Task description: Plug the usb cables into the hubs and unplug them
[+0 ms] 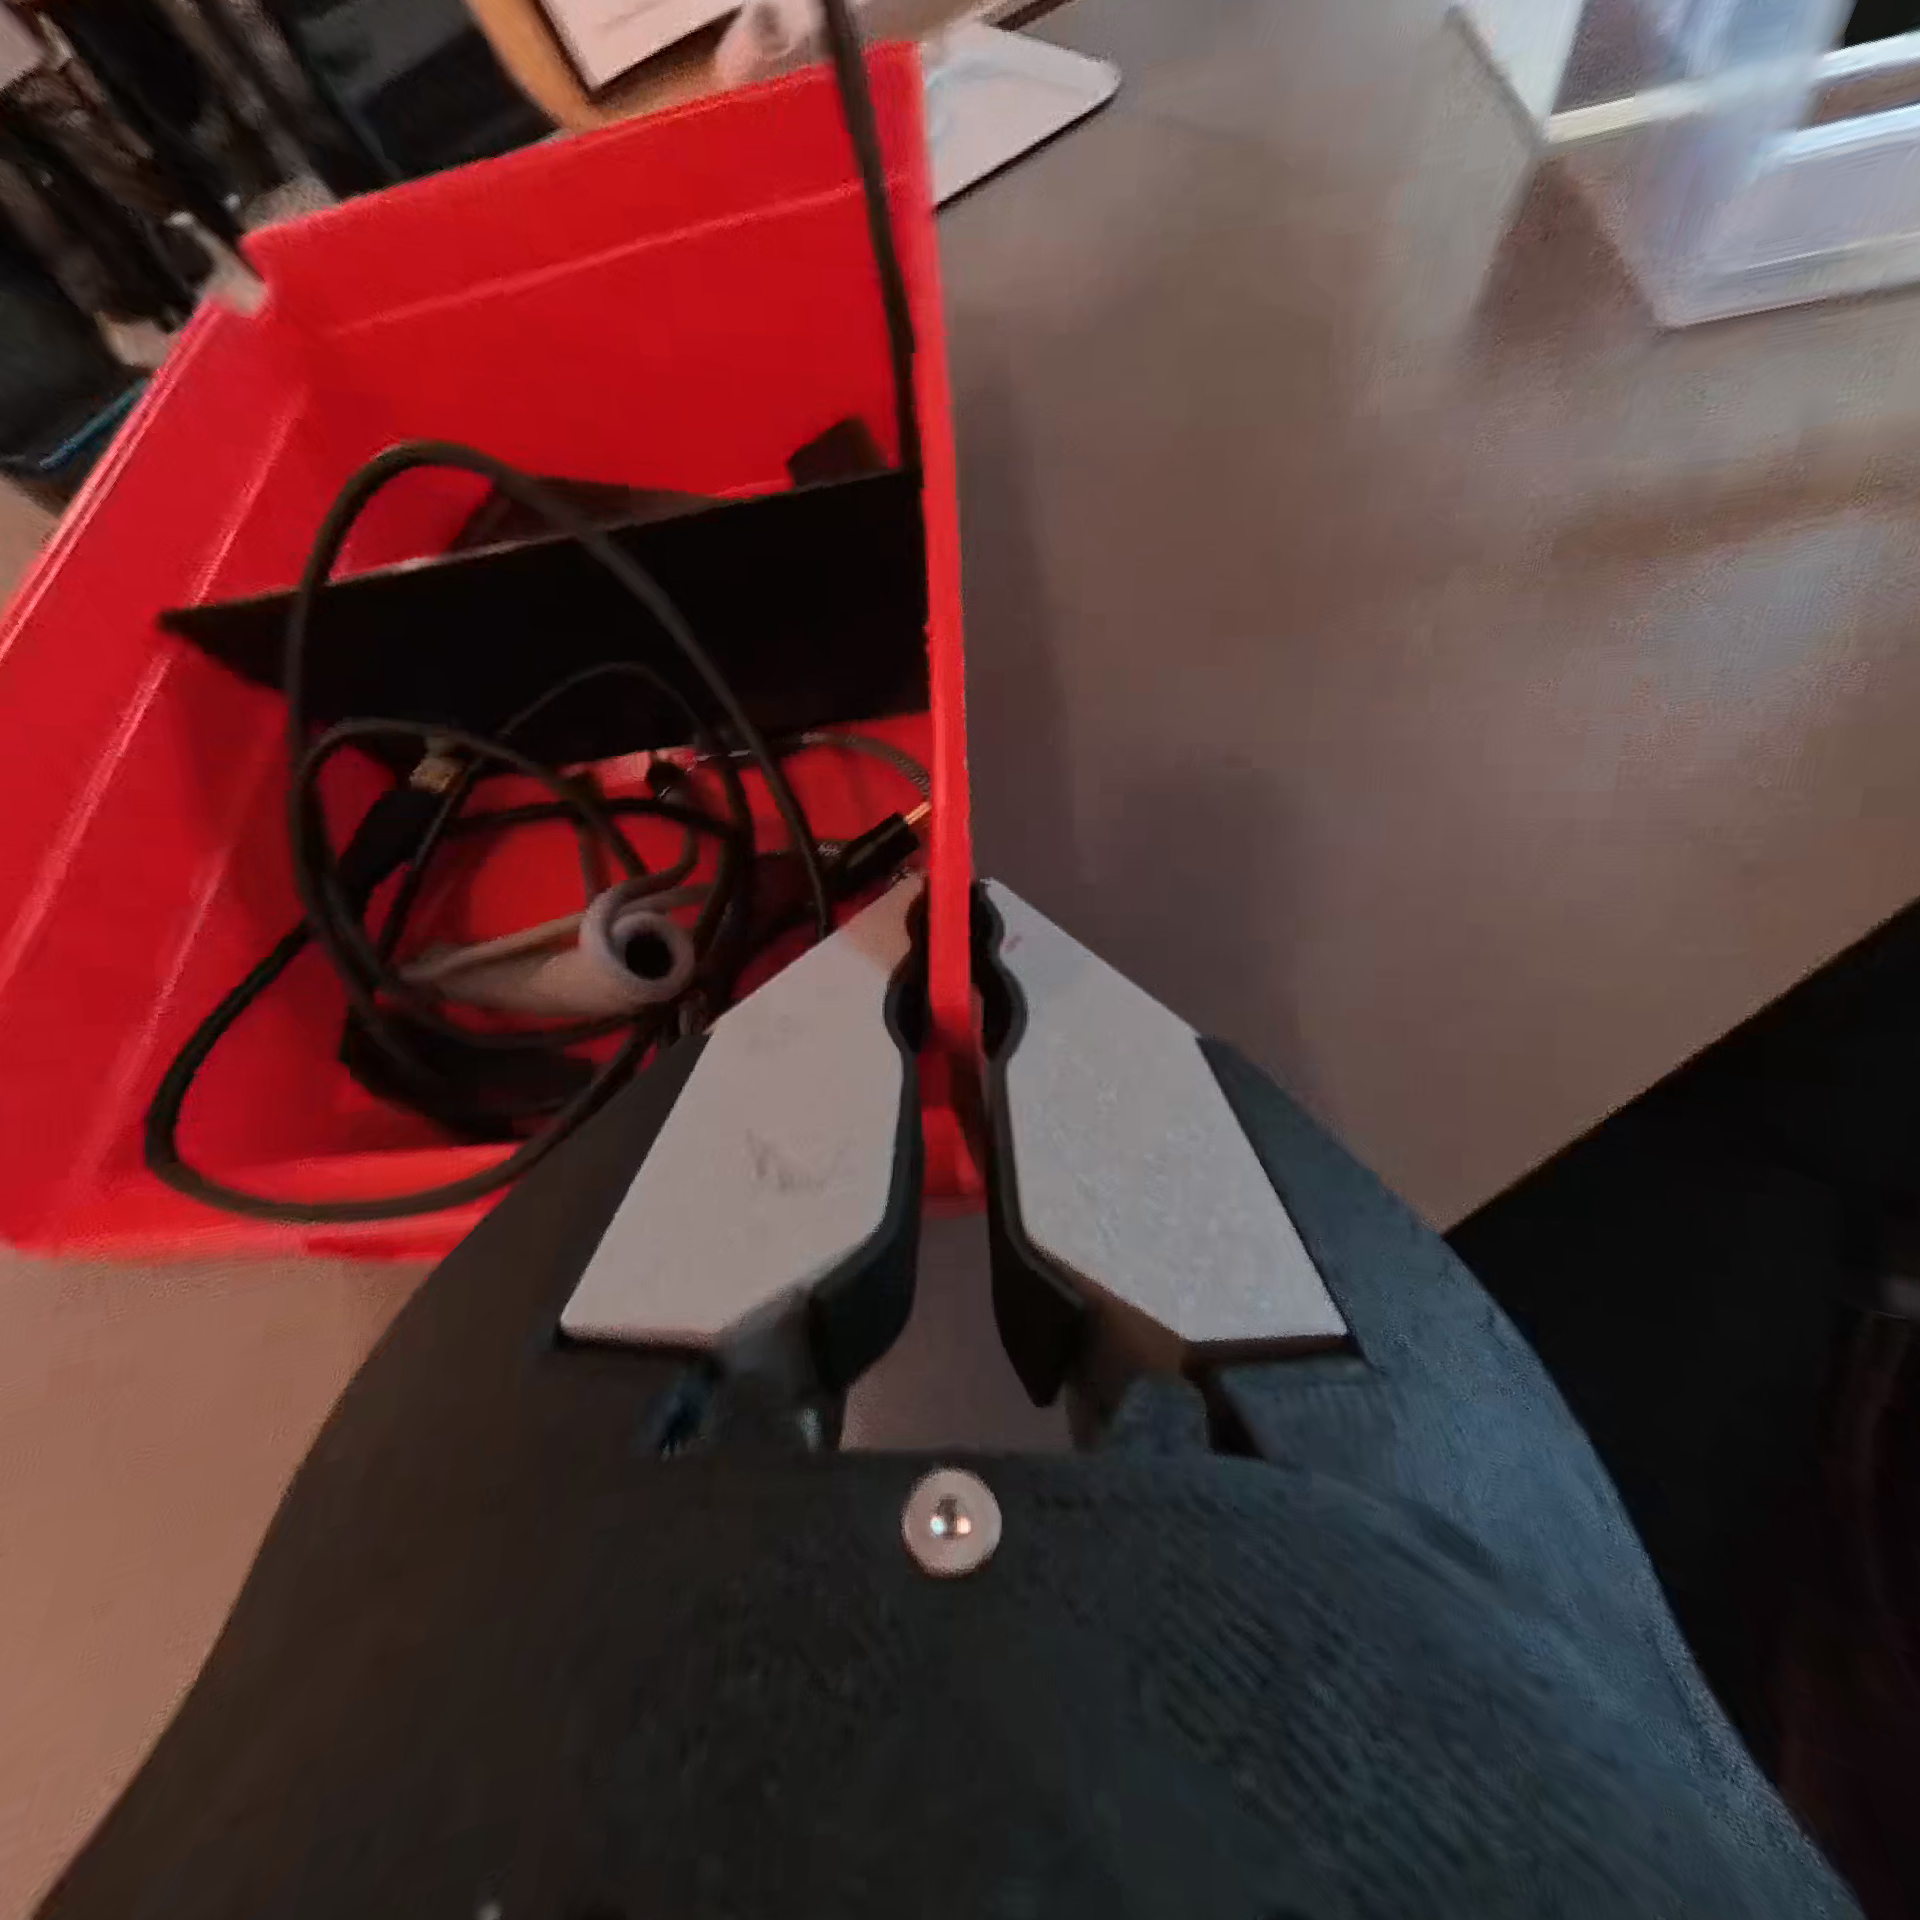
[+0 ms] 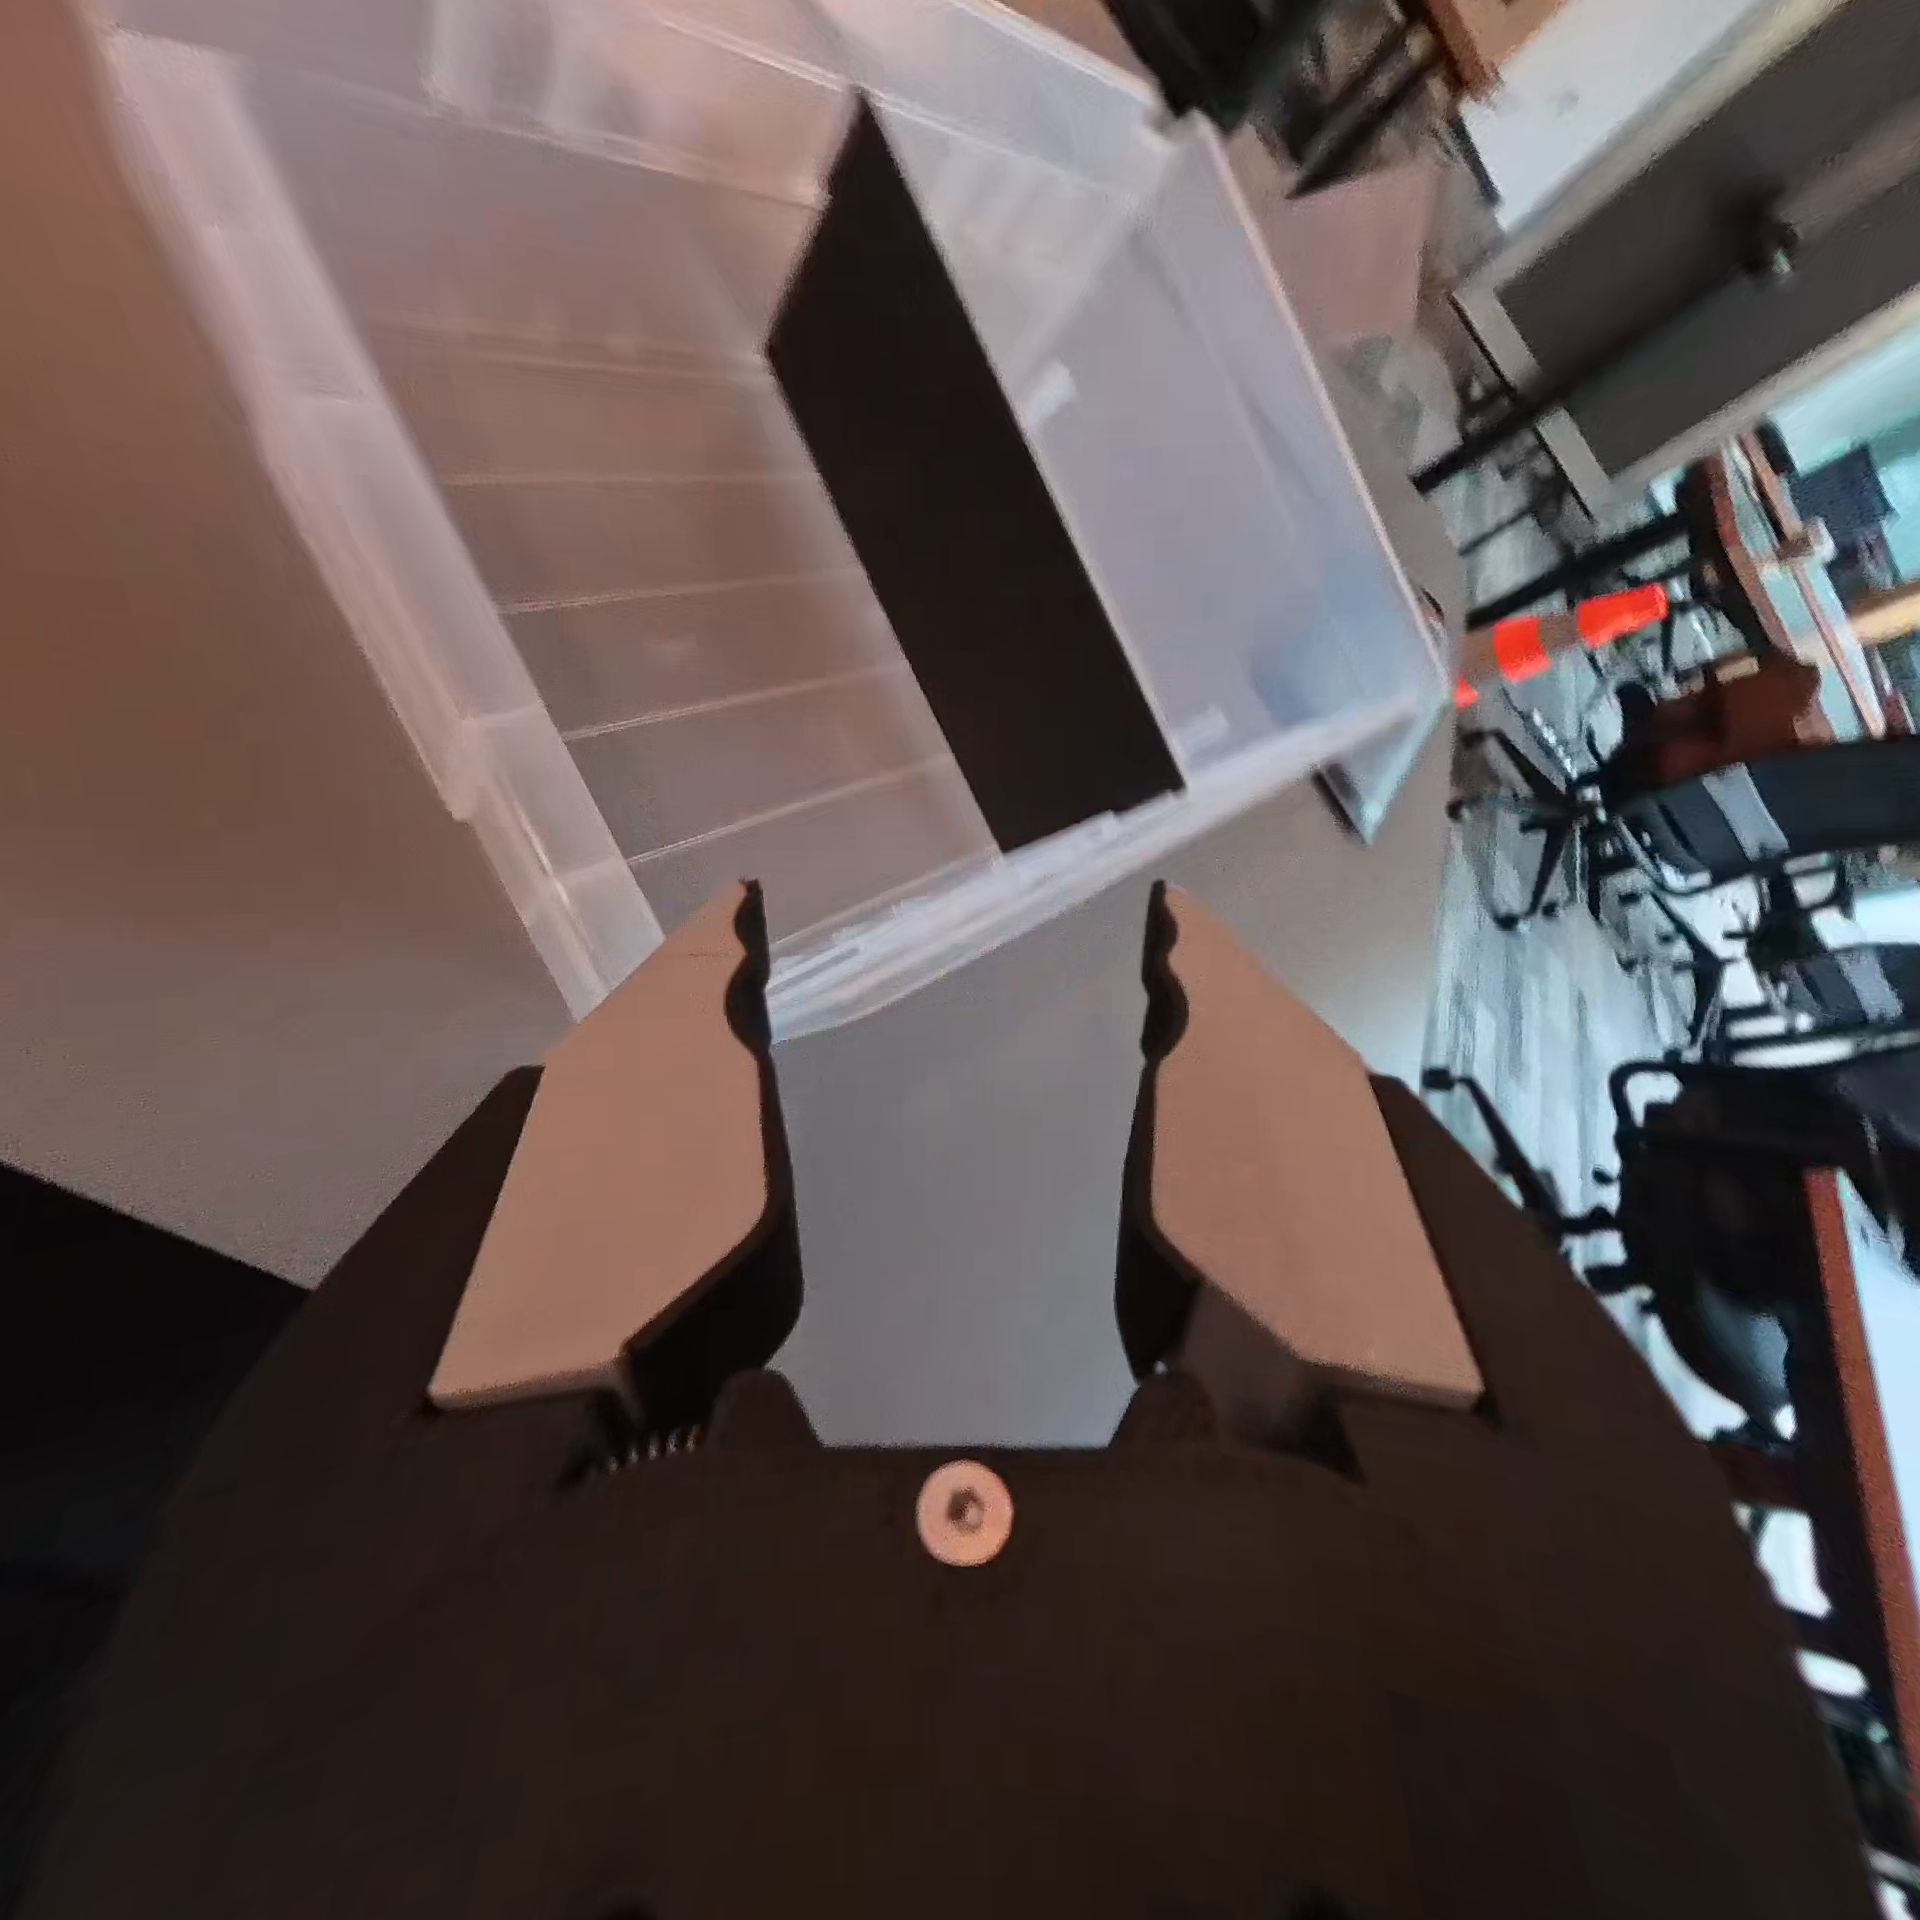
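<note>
In the left wrist view a red bin (image 1: 623, 343) stands on the table and holds a tangle of black USB cables (image 1: 436, 810), a grey cable end (image 1: 634, 951) and a black divider (image 1: 623, 623). My left gripper (image 1: 949, 904) is shut on the bin's right wall (image 1: 951, 623), one finger inside and one outside. One black cable (image 1: 883, 229) runs up out of the bin. In the right wrist view my right gripper (image 2: 954, 909) is open and empty, just short of a clear plastic bin (image 2: 644, 499) with a black divider (image 2: 966, 551). No hub shows clearly.
The grey-brown table (image 1: 1403, 675) extends right of the red bin, its edge (image 1: 1662, 1091) close to my left gripper. A white stand base (image 1: 1008, 104) and the clear bin (image 1: 1714, 156) lie at the back. Chairs and furniture (image 2: 1714, 831) stand beyond the table in the right wrist view. Some 50 centimetres of space lies between my two pairs of fingers.
</note>
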`<state>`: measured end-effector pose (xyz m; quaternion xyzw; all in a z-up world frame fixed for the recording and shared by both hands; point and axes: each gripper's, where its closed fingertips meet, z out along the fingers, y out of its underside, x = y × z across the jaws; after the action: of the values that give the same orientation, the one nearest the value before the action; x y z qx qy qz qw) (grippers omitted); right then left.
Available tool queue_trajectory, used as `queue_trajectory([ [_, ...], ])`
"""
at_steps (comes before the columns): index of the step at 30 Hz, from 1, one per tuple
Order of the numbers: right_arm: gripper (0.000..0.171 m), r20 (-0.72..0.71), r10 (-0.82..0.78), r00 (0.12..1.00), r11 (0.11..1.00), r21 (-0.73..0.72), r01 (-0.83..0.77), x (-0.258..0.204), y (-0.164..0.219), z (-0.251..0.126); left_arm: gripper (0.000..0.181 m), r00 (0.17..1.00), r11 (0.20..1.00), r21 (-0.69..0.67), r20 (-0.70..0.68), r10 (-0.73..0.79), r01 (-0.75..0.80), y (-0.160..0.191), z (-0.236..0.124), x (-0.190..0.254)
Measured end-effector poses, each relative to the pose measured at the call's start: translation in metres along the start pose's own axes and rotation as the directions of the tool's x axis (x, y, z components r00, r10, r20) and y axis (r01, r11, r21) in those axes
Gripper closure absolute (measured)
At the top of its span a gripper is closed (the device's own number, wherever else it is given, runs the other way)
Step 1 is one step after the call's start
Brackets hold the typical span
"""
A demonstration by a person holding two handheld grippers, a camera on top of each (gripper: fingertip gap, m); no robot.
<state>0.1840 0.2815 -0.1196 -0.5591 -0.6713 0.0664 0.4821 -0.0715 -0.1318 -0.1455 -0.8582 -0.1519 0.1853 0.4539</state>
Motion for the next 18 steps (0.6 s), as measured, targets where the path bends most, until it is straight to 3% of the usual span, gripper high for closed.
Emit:
queue_trajectory([
  [2,0.103,0.013,0.083,0.996,0.995,0.056,-0.084,0.013,0.003,-0.008,0.178,0.999,0.999,0.003,0.011,-0.045,0.045,0.006,-0.005,-0.013],
  [6,0.113,0.174,0.183,0.968,0.943,0.247,-0.223,0.003,-0.024,-0.022,0.176,0.994,0.994,0.017,0.015,-0.109,0.109,0.013,-0.011,-0.026],
  [11,0.11,0.385,0.18,0.905,0.926,0.243,-0.288,-0.026,-0.032,-0.012,0.174,0.978,0.984,0.028,0.115,-0.176,0.174,0.018,-0.017,-0.035],
  [14,0.112,0.49,0.159,0.857,0.886,0.313,-0.343,-0.028,-0.061,-0.02,0.178,0.962,0.977,0.035,0.168,-0.213,0.21,0.008,-0.007,-0.017],
  [18,0.113,0.563,0.109,0.819,0.875,0.336,-0.347,-0.019,-0.085,-0.024,0.171,0.977,0.992,-0.05,0.188,-0.101,0.112,-0.013,0.015,0.019],
])
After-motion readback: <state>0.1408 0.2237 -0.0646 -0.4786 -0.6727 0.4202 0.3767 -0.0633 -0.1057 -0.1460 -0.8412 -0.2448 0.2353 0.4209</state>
